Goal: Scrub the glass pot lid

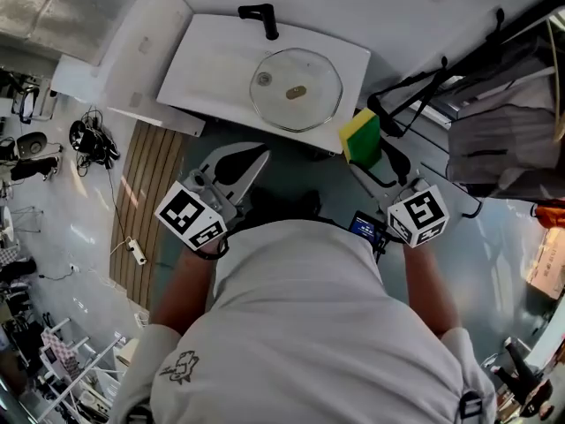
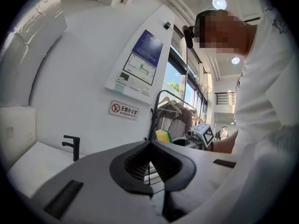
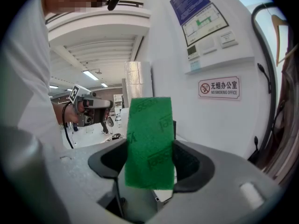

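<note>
White wall sign [image 3: 219, 87] reading "无烟办公室, NO SMOKING OFFICE", blue-topped wall poster [image 3: 205, 24] print too small

The sponge [image 3: 149, 139] in the right claw [image 3: 148, 164] showed a green scrub face with darker green print, and yellow foam behind it. That claw and the left claw [image 2: 149, 148] were pale grey with black pads, each bearing a cube [image 1: 191, 216] of black-and-white squares. Ahead of the claws, the clear lid [image 1: 296, 88] lay on a white basin [image 1: 212, 69] near a black tap [image 1: 262, 20].

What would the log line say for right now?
left gripper: shut, empty | right gripper: shut on sponge | lid: in sink, untouched | scrub: not yet begun
</note>
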{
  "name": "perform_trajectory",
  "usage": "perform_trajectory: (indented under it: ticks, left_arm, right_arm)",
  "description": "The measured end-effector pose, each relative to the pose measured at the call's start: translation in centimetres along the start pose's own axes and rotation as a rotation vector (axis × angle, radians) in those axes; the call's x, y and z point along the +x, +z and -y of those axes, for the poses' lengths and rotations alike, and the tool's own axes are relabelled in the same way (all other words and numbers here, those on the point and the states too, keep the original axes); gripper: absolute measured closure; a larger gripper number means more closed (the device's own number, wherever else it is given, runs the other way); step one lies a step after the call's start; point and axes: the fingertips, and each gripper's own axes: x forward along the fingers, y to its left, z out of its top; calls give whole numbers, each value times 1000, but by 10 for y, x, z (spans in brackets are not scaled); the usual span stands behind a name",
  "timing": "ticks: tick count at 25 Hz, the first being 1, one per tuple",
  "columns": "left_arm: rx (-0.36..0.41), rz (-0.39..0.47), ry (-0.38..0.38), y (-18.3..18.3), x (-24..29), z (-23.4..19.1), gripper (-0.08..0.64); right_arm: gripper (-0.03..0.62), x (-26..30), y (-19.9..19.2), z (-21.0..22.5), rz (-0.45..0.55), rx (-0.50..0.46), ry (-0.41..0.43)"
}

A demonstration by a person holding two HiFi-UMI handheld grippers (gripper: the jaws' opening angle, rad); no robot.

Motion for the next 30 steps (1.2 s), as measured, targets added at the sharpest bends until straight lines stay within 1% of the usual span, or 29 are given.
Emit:
perform_trajectory:
  ticks: [3,8,13,17,21,25,30]
  left_arm:
    - [-23,17,-19,2,-14,10,561]
    - [-3,28,-41,7,-49,20,561]
    - [-6,42,-45,7,-108,21,561]
    - [-47,81,-43,11,-159,18,561]
    - [-50,92,-62,9,-196,24,561]
    - [-50,99,-79,-1,-220,33,561]
    - [-52,115,-67,-6,-230,52,561]
  right_arm:
    - [298,-5,6,-13,14,-3,-10]
    - [298,-8,16,-46,25,-7,-33]
    - [298,-3,26,-96,35,-11,-64]
    - [298,0,32,-141,58,39,-70]
    - [298,-2,33,-180,65,55,-93]
    - [298,-5,30,-207,63,41,-110]
    - [298,-19,25,-224,61,14,-105]
